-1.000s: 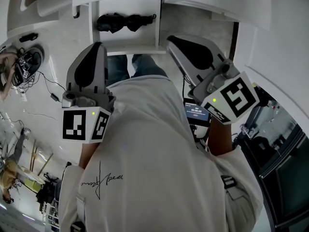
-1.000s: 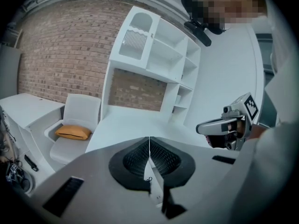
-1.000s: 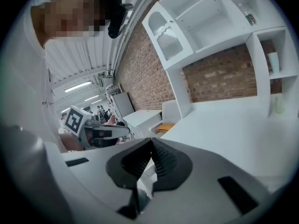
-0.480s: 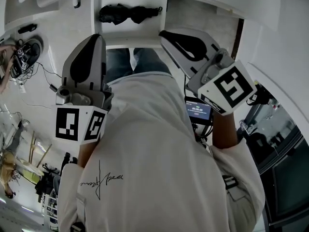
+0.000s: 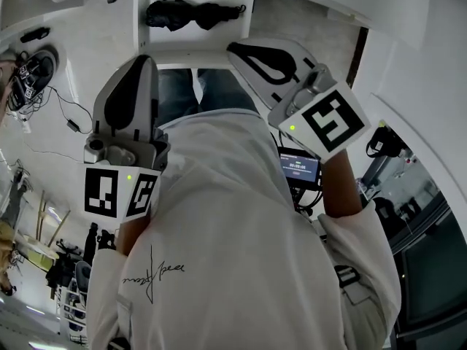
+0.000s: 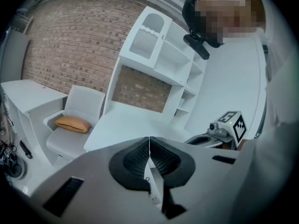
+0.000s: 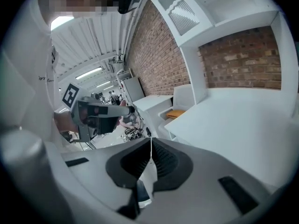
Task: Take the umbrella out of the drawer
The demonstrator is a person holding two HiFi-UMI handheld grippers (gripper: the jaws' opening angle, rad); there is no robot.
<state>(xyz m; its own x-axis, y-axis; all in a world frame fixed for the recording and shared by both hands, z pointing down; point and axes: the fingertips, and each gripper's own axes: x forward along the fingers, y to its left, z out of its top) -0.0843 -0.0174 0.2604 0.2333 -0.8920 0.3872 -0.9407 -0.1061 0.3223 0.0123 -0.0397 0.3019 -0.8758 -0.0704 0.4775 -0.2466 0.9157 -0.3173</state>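
A folded black umbrella (image 5: 193,13) lies in the open white drawer (image 5: 248,9) at the top of the head view. My left gripper (image 5: 148,60) hangs below the drawer's front edge, to the left, jaws shut and empty. My right gripper (image 5: 235,48) reaches to the front edge at the drawer's right corner, also shut with nothing in it. Neither touches the umbrella. In the left gripper view the pads (image 6: 140,155) meet in a thin line at the left gripper (image 6: 149,141). The right gripper (image 7: 151,141) shows the same closed seam in its own view.
A white desk top (image 6: 131,125) with shelves (image 6: 173,55) stands against a brick wall (image 6: 70,41). Beside it is a white chair with an orange cushion (image 6: 72,123). Cables (image 5: 29,79) lie on the floor at the left. A small screen (image 5: 298,168) hangs at the person's waist.
My right gripper has moved up and left in the head view, up to the drawer's front edge. The left gripper has stayed nearly where it was. Both stay shut.
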